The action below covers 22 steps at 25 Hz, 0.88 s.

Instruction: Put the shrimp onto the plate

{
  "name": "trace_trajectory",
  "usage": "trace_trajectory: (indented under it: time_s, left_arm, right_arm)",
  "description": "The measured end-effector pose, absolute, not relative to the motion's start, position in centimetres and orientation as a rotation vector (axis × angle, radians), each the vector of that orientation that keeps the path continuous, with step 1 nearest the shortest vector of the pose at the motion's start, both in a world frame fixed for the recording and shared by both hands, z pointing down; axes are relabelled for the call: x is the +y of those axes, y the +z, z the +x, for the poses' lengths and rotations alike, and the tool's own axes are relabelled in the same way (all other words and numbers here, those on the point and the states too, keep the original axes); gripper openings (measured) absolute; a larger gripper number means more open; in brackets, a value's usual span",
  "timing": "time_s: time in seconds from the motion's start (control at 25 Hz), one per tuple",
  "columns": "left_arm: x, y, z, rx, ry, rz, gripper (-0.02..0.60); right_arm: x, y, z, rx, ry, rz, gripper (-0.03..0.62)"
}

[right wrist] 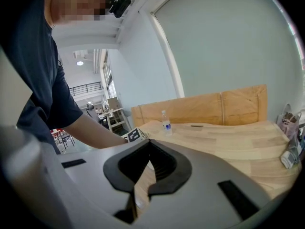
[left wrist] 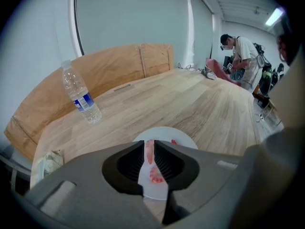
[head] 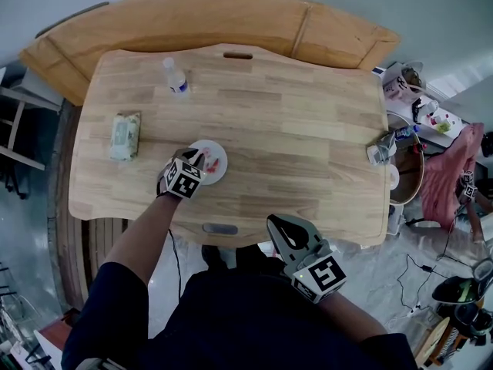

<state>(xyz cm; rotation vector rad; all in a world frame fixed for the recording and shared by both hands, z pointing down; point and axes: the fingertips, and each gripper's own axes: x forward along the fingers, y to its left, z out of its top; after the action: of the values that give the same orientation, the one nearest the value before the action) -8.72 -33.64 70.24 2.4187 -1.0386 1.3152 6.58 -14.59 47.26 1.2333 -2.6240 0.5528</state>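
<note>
A small white plate (head: 224, 159) sits on the wooden table (head: 293, 129) near its front left. My left gripper (head: 198, 159) hovers over the plate's near edge. In the left gripper view its jaws (left wrist: 149, 144) stand almost together, with a pink shrimp (left wrist: 150, 152) pinched in the narrow gap just above the plate (left wrist: 167, 133). Another red bit (left wrist: 174, 141) lies on the plate beyond the right jaw. My right gripper (head: 282, 227) hangs off the table's front edge, close to my body, jaws (right wrist: 149, 144) touching and holding nothing.
A clear water bottle (head: 176, 77) stands at the back left, and a wipes packet (head: 125, 136) lies at the left. A small grey object (head: 381, 149) rests at the table's right edge. A curved wooden bench (head: 192, 21) runs behind the table. A person (left wrist: 240, 56) stands far right.
</note>
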Motion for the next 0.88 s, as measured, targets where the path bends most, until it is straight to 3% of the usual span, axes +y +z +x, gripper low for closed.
trace_trajectory:
  time_s: [0.88]
  left_arm:
    - [-22.5, 55.1, -7.6, -1.086, 0.908, 2.674, 0.055]
  right_arm:
    - [-10.9, 44.1, 0.7, -2.719, 0.493, 1.198, 0.011]
